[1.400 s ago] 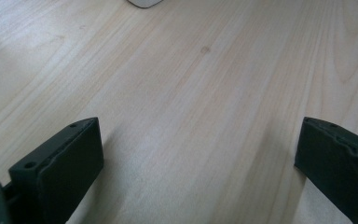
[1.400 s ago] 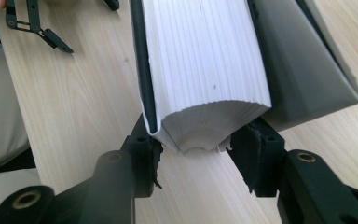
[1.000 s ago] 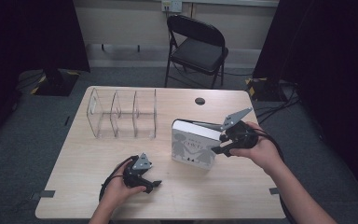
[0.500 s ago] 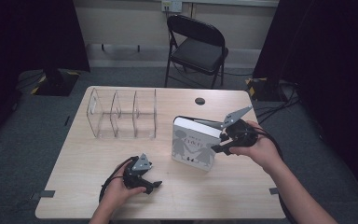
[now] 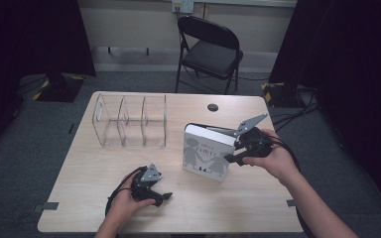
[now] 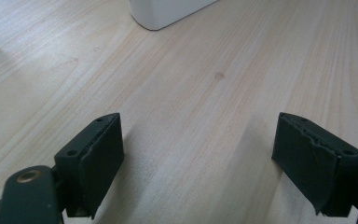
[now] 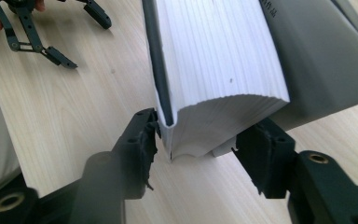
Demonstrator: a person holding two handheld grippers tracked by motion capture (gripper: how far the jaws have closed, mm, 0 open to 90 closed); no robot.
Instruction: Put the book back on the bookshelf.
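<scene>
So far the book (image 5: 206,153) stands on the surface (image 5: 258,208) between the right claw's (image 7: 200,147) just-loosened jaws (left claw (image 5: 162,197) spread, idle), not yet in the clear organizer (image 5: 129,121).

The table (image 5: 79,198) is set in front of a chair (image 5: 211,52). A rack (image 5: 129,121) is placed on the table's far left part. The book (image 5: 206,153) is stood upright right of centre, nearer than the rack. The left gripper (image 5: 166,196) is rested near the front edge, left of the book. The right gripper (image 5: 230,151) is found at the book's right edge.
</scene>
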